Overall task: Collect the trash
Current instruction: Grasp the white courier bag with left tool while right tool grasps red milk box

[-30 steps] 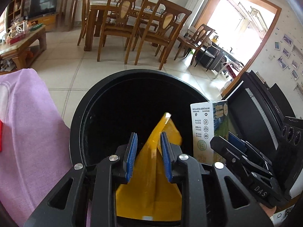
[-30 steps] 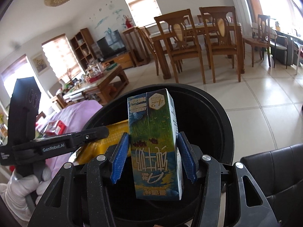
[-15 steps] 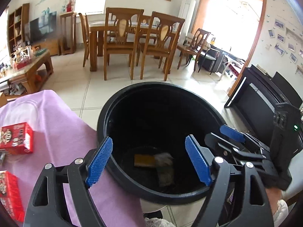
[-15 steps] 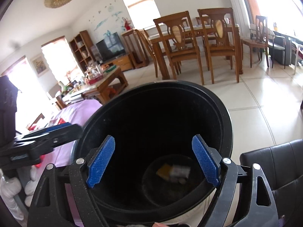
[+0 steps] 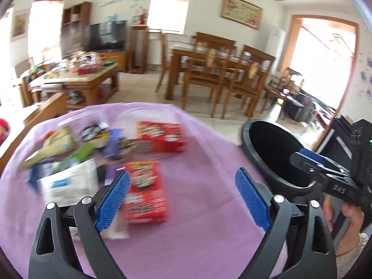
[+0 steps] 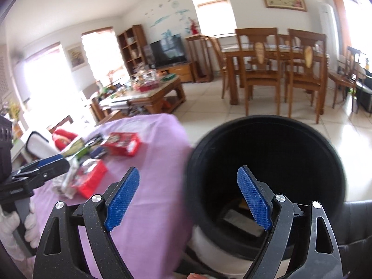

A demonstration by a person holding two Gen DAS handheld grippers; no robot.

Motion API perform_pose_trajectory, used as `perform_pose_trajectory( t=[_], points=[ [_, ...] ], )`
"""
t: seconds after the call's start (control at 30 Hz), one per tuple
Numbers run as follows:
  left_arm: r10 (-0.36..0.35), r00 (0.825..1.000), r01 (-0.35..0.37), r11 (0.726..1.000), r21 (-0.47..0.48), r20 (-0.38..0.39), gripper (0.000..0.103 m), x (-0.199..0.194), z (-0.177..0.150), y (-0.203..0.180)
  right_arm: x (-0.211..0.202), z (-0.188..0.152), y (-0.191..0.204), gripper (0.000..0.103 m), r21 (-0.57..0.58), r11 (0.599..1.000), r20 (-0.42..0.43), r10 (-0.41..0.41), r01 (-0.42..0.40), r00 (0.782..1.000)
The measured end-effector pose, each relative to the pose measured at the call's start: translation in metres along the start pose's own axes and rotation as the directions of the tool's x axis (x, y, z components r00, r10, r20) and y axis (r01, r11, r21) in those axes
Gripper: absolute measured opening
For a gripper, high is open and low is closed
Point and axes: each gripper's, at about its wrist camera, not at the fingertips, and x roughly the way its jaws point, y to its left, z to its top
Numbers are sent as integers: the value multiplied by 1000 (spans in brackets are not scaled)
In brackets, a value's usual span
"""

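Note:
My left gripper [image 5: 182, 174] hangs over the purple-covered table [image 5: 209, 220], its jaws opening with nothing between them. Just beyond its left finger lies a red snack box [image 5: 144, 193], with a second red box [image 5: 160, 137] farther back. A white packet [image 5: 69, 183] and a blurred pile of wrappers [image 5: 69, 148] lie to the left. My right gripper [image 6: 188, 171] is open and empty, straddling the table edge and the black bin [image 6: 267, 121]. Dropped trash [image 6: 239, 220] lies on the bin's bottom. The bin [image 5: 262, 144] stands right of the table.
A black leather seat [image 6: 358, 220] sits right of the bin. Across the tiled floor stand a cluttered wooden coffee table [image 6: 158, 93] and a dining table with chairs [image 6: 274, 69]. A gloved hand [image 6: 28, 227] holds the left gripper.
Both grippers let go over the bin: the yellow packet and the milk carton fell in. Both opened wide, then swung left, the left one out over the table's trash.

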Motion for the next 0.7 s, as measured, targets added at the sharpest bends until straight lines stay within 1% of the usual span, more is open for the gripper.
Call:
perform_pose_trajectory(
  t=[0.07,0.13,0.23,0.33,0.43,0.53,0.57,0.63,0.67,0.7],
  points=[
    [60,998,-60,997,-48,-9,91,-9,-8,30,14,3,27,85,-14,999,-28,45,-45,999],
    [122,992,-124,987,-103,-23,91,-15,-16,60,28,4,57,85,-27,997,-59,77,-78,995],
    [165,984,-175,968,-180,-73,91,-15,-28,97,53,5,99,85,-44,991,-111,121,-127,986],
    [171,978,-192,960,-204,-116,91,-8,-33,116,83,3,138,85,-51,989,-173,129,-140,976],
    [163,975,-191,961,-199,-151,91,-2,-39,129,106,0,165,85,-71,992,-211,90,-107,973],
    [148,970,-187,961,-204,-191,91,10,-47,131,120,-11,177,84,-74,995,-235,50,-69,971],
    [144,968,-187,960,-208,-205,91,12,-52,129,123,-12,179,81,-73,995,-237,44,-63,971],
    [137,968,-183,959,-218,-212,91,12,-55,133,127,-14,180,80,-74,996,-234,25,-43,972],
    [141,967,-185,961,-205,-212,92,13,-54,134,129,-15,180,77,-77,997,-235,8,-26,972],
    [140,967,-182,964,-196,-211,92,13,-55,132,130,-15,180,76,-71,997,-235,5,-22,972]
  ],
)
